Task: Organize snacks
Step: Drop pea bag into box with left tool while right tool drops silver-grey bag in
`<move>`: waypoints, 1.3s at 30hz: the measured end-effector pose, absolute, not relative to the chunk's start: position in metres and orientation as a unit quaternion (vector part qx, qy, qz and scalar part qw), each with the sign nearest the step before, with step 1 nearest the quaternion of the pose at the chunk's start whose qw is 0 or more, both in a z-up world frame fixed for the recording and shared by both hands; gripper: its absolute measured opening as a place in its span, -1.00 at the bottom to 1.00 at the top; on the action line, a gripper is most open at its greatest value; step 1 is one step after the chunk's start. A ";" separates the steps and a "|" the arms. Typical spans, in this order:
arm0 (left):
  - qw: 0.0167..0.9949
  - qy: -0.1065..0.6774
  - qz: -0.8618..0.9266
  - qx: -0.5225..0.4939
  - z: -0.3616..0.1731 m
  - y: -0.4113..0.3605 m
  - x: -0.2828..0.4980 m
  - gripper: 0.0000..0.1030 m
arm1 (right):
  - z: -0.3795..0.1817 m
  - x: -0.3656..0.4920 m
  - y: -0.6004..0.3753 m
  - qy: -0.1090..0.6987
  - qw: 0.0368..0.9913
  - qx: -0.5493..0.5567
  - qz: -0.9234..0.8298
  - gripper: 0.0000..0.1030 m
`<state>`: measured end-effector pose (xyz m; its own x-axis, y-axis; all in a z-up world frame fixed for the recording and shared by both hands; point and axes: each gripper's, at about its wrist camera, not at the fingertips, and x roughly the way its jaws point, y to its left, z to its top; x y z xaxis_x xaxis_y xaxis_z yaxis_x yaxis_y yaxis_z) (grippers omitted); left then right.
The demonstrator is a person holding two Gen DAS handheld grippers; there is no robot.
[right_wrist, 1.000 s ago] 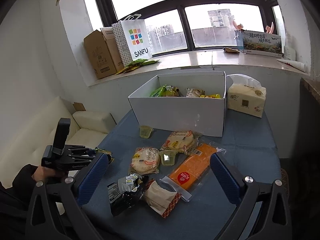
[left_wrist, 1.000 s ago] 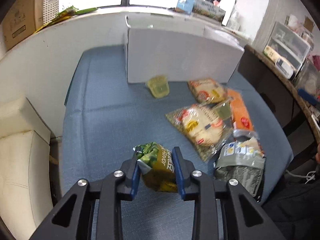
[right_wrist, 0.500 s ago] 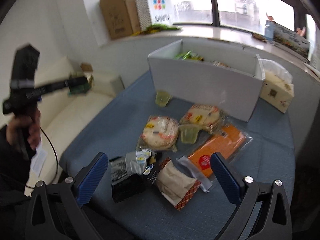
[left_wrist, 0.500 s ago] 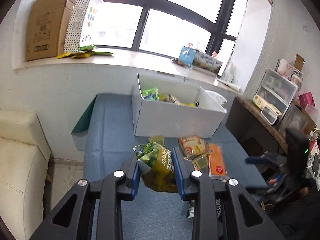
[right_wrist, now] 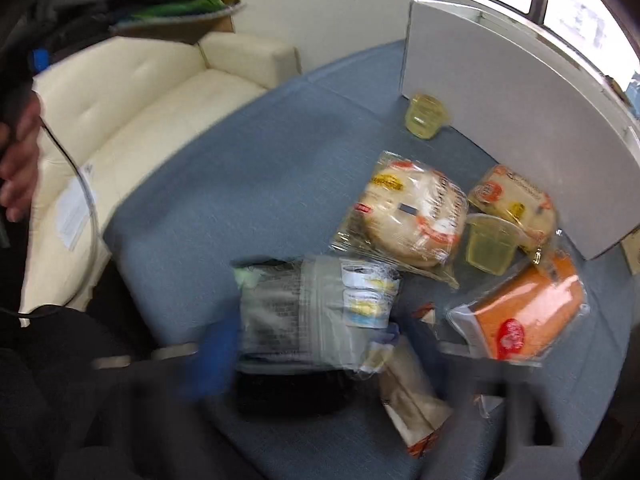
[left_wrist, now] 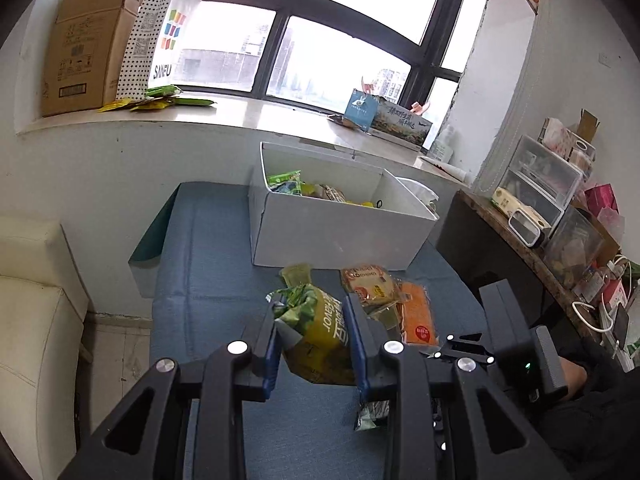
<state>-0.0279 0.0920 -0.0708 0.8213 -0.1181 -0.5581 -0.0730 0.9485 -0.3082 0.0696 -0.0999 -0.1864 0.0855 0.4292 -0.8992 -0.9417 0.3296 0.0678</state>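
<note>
My left gripper (left_wrist: 314, 320) is shut on a green and yellow snack bag (left_wrist: 320, 336) and holds it in the air over the blue table (left_wrist: 200, 280), short of the open white box (left_wrist: 336, 236) that holds several snacks. My right gripper (right_wrist: 320, 344) is blurred, its fingers spread on both sides of a grey packet (right_wrist: 316, 316) low over the table. Beside the grey packet lie a round bread pack (right_wrist: 412, 216), a second bread pack (right_wrist: 516, 200), an orange pack (right_wrist: 528, 316), two jelly cups (right_wrist: 488, 244) and a brown wrapped snack (right_wrist: 416, 404).
A cream sofa (right_wrist: 132, 120) stands left of the table. The windowsill holds a cardboard box (left_wrist: 92, 44), a paper bag (left_wrist: 160, 36) and a tissue box (left_wrist: 384, 116). A cluttered shelf with plastic drawers (left_wrist: 540, 184) is on the right.
My left gripper has risen and tilted up with the snack bag, facing the box. My right gripper has dropped low to the grey packet and is moving fast.
</note>
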 end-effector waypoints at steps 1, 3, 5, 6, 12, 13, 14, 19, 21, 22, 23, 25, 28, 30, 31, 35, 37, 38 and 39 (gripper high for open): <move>0.940 0.299 -0.014 -0.161 -0.071 0.092 -0.028 -0.36 | -0.185 0.069 -0.102 0.450 0.682 -0.283 0.502 0.19; 0.940 0.298 -0.015 -0.164 -0.073 0.091 -0.027 -0.36 | -0.177 0.068 -0.111 0.440 0.692 -0.272 0.504 0.17; 0.939 0.295 -0.019 -0.173 -0.073 0.092 -0.027 -0.36 | -0.164 0.073 -0.129 0.435 0.708 -0.229 0.507 0.15; 0.939 0.294 -0.020 -0.177 -0.074 0.093 -0.026 -0.36 | -0.157 0.077 -0.139 0.427 0.722 -0.209 0.503 0.15; 0.941 0.274 -0.044 -0.193 -0.062 0.091 -0.008 -0.36 | -0.096 0.114 -0.201 0.382 0.784 -0.060 0.486 0.14; 0.943 0.270 -0.048 -0.190 -0.057 0.090 -0.002 -0.36 | -0.087 0.120 -0.208 0.368 0.796 -0.049 0.478 0.14; 0.946 0.265 -0.054 -0.182 -0.051 0.088 0.006 -0.36 | -0.079 0.125 -0.210 0.358 0.804 -0.043 0.473 0.14; 0.958 0.239 -0.071 -0.143 -0.013 0.080 0.061 -0.36 | -0.041 0.164 -0.208 0.315 0.842 -0.023 0.438 0.14; 0.959 0.236 -0.072 -0.136 -0.001 0.082 0.088 -0.36 | -0.026 0.183 -0.200 0.301 0.850 -0.016 0.433 0.14; 0.959 0.238 -0.075 -0.135 0.003 0.084 0.104 -0.36 | -0.021 0.193 -0.194 0.293 0.855 -0.012 0.428 0.14; 0.959 0.241 -0.074 -0.131 0.007 0.085 0.118 -0.36 | -0.015 0.206 -0.189 0.288 0.860 -0.007 0.421 0.13; 0.958 0.252 -0.072 -0.120 0.010 0.088 0.149 -0.36 | -0.005 0.232 -0.180 0.277 0.873 0.010 0.402 0.13; 0.951 0.286 -0.058 -0.097 0.004 0.089 0.194 -0.36 | 0.004 0.268 -0.167 0.272 0.885 0.027 0.378 0.14; 0.947 0.306 -0.048 -0.088 -0.005 0.091 0.220 -0.36 | 0.001 0.289 -0.155 0.283 0.887 0.027 0.363 0.14; 0.945 0.314 -0.041 -0.087 -0.010 0.092 0.230 -0.36 | -0.001 0.298 -0.146 0.287 0.888 0.027 0.359 0.14; 0.938 0.334 -0.023 -0.093 -0.027 0.102 0.260 -0.36 | -0.025 0.331 -0.118 0.325 0.884 0.007 0.337 0.13; 0.933 0.348 -0.013 -0.093 -0.036 0.106 0.270 -0.35 | -0.035 0.340 -0.111 0.338 0.880 0.006 0.333 0.14; 0.931 0.353 -0.009 -0.090 -0.040 0.106 0.273 -0.34 | -0.039 0.344 -0.109 0.343 0.879 0.006 0.332 0.14; 0.929 0.359 -0.003 -0.088 -0.044 0.108 0.277 -0.29 | -0.044 0.349 -0.106 0.348 0.878 0.008 0.329 0.16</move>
